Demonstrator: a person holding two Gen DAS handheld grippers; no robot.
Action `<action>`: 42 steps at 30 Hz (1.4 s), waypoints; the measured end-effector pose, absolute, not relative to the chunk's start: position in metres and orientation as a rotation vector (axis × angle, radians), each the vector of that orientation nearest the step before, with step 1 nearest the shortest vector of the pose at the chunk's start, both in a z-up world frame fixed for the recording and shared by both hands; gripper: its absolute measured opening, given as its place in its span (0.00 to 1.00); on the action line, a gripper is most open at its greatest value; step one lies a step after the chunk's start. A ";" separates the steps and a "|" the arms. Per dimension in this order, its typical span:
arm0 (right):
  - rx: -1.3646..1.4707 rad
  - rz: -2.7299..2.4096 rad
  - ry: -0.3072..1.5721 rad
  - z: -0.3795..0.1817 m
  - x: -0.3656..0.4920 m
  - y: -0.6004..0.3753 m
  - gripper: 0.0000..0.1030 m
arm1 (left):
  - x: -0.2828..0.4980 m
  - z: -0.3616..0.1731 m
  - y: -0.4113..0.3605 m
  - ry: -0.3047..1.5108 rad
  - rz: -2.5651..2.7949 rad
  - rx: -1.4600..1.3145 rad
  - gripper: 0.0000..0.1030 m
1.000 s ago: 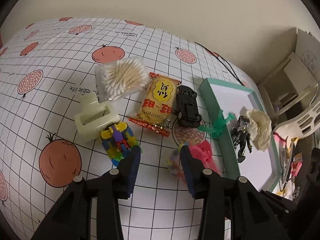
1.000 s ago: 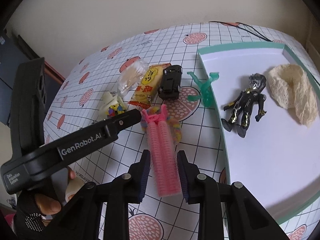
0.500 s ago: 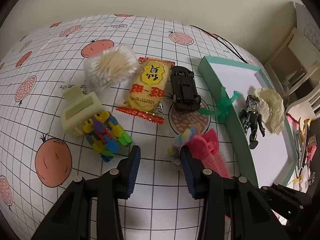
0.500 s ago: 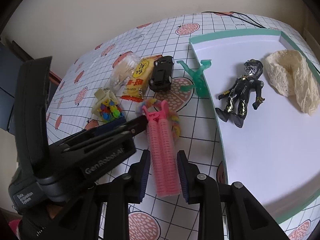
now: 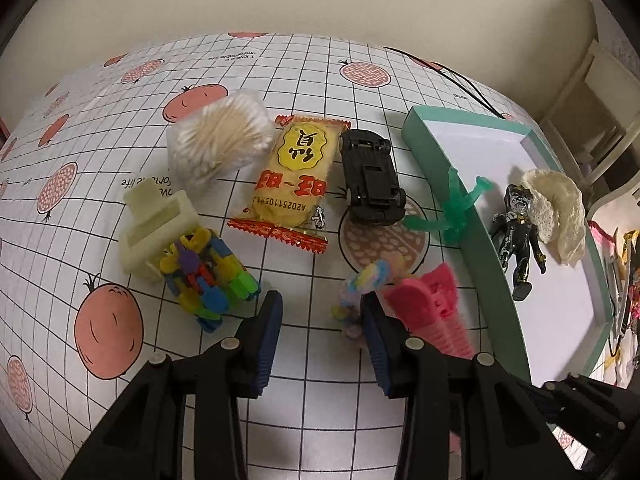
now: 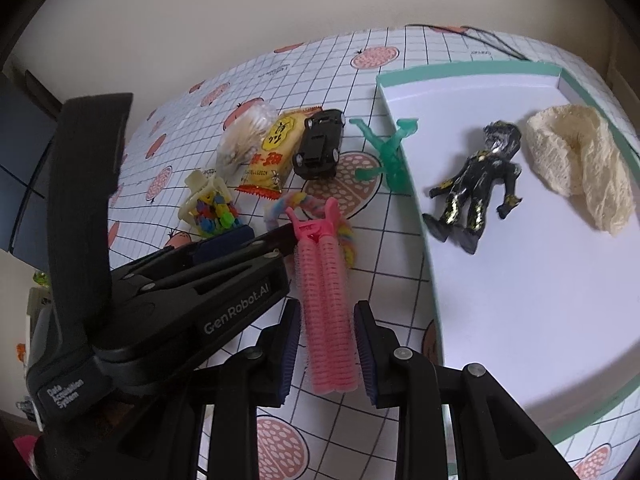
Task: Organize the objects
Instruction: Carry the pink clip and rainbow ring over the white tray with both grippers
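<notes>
My right gripper (image 6: 327, 334) is shut on a pink hair roller clip (image 6: 326, 280) that lies lengthwise on the checked tablecloth, beside a rainbow scrunchie (image 6: 280, 206). My left gripper (image 5: 320, 312) is open and holds nothing. It hovers between a colourful block toy (image 5: 208, 276) and the scrunchie (image 5: 360, 284). Beyond lie a cream hair claw (image 5: 156, 224), a bag of cotton swabs (image 5: 220, 140), a yellow snack packet (image 5: 292, 176) and a black toy car (image 5: 372, 176). A green figure (image 5: 452, 204) leans on the tray's rim.
The teal-rimmed white tray (image 6: 430, 256) lies to the right and holds a black figure (image 6: 476, 192) and a cream lace cloth (image 6: 580, 160). A black cable (image 5: 460, 76) runs along the table's far edge. White furniture (image 5: 596, 92) stands past the table's right side.
The left gripper has drawn back from the block toy and closer alongside the right gripper. The right gripper's fingers have stayed closed around the pink roller.
</notes>
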State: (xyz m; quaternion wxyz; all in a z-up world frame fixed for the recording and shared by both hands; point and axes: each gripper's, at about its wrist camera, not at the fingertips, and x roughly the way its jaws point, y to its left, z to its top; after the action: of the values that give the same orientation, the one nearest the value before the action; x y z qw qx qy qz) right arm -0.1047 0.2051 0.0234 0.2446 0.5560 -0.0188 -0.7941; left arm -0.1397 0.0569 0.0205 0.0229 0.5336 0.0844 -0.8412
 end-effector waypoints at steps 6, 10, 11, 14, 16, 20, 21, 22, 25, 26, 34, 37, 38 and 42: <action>1.522 -2.191 -0.088 0.024 -0.111 0.219 0.28 | -0.140 0.020 0.056 0.207 -2.604 1.638 0.27; 1.510 -2.204 -0.123 0.025 -0.113 0.228 0.28 | -0.140 0.020 0.057 0.193 -2.604 1.639 0.17; 1.502 -2.207 -0.130 0.027 -0.113 0.229 0.28 | -0.140 0.020 0.057 0.194 -2.606 1.642 0.17; 1.464 -2.228 -0.168 0.033 -0.113 0.237 0.28 | -0.139 0.021 0.058 0.189 -2.607 1.643 0.16; 1.437 -2.251 -0.195 0.038 -0.114 0.242 0.28 | -0.139 0.022 0.058 0.187 -2.608 1.642 0.15; 1.396 -2.302 -0.225 0.045 -0.117 0.254 0.28 | -0.138 0.025 0.058 0.169 -2.611 1.618 0.15; 1.386 -2.315 -0.233 0.046 -0.118 0.257 0.28 | -0.137 0.027 0.057 0.177 -2.614 1.600 0.15; 1.375 -2.329 -0.240 0.048 -0.118 0.262 0.28 | -0.137 0.029 0.055 0.189 -2.619 1.583 0.15; 1.343 -2.380 -0.270 0.055 -0.119 0.277 0.28 | -0.134 0.040 0.050 0.230 -2.651 1.510 0.15; 1.340 -2.394 -0.278 0.056 -0.119 0.282 0.28 | -0.133 0.043 0.050 0.238 -2.662 1.488 0.15; 1.385 -2.530 -0.331 0.056 -0.125 0.326 0.28 | -0.128 0.066 0.066 0.291 -2.782 1.375 0.15; 1.398 -2.588 -0.339 0.056 -0.126 0.343 0.28 | -0.129 0.072 0.083 0.298 -2.830 1.378 0.15; 1.402 -2.599 -0.351 0.056 -0.127 0.348 0.28 | -0.130 0.074 0.088 0.294 -2.844 1.384 0.15; 1.428 -2.644 -0.406 0.054 -0.128 0.372 0.28 | -0.129 0.079 0.124 0.215 -2.908 1.421 0.15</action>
State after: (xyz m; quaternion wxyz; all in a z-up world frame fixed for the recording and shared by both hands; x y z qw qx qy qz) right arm -0.1278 0.3716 0.0539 0.0545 0.4703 -0.1337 -0.8706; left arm -0.1294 0.1235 0.0787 -0.0510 0.4376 0.0663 -0.8953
